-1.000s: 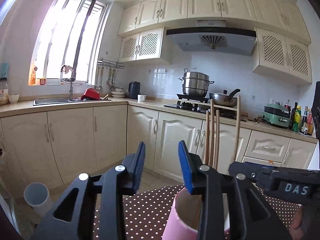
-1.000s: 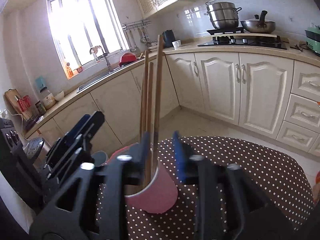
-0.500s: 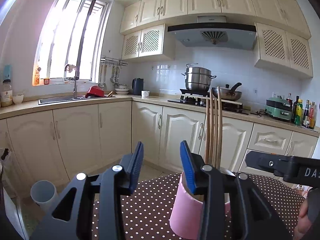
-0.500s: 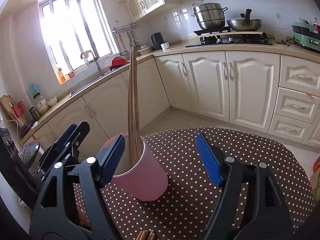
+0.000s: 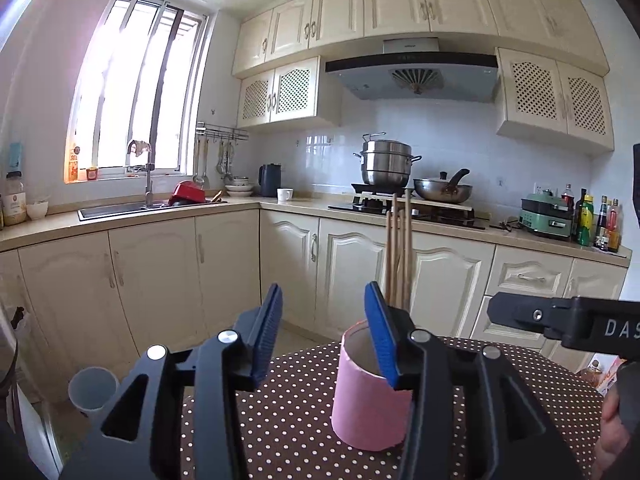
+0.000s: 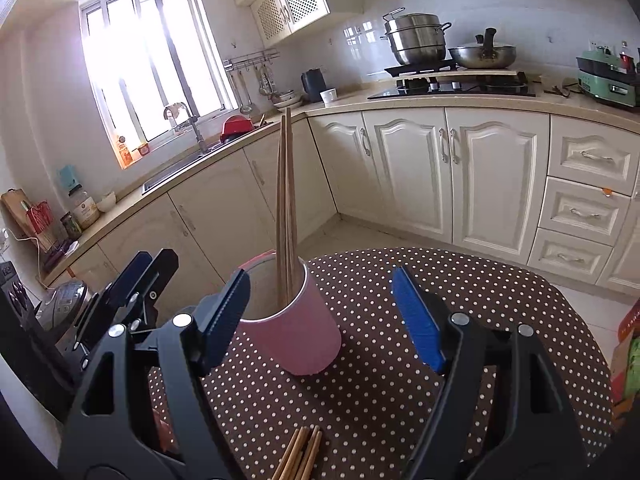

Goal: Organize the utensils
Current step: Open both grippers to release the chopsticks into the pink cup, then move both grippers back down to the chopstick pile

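A pink cup (image 6: 294, 322) stands upright on the brown polka-dot table (image 6: 400, 360) with several wooden chopsticks (image 6: 285, 208) standing in it. It also shows in the left wrist view (image 5: 370, 404) with the chopsticks (image 5: 398, 256). My right gripper (image 6: 324, 320) is open and empty, just above and before the cup. My left gripper (image 5: 322, 340) is open and empty, left of the cup. More loose chopsticks (image 6: 300, 456) lie on the table below the right gripper.
Cream kitchen cabinets (image 6: 460, 176) and a counter with a stove, pots (image 5: 386, 164) and a sink (image 5: 120, 210) lie beyond the table. A grey bin (image 5: 92, 392) stands on the floor at left. Packages (image 6: 628, 356) sit past the table's right edge.
My right gripper opened, let go of the chopsticks into the pink cup and drew back. My left gripper also pulled back from the cup.
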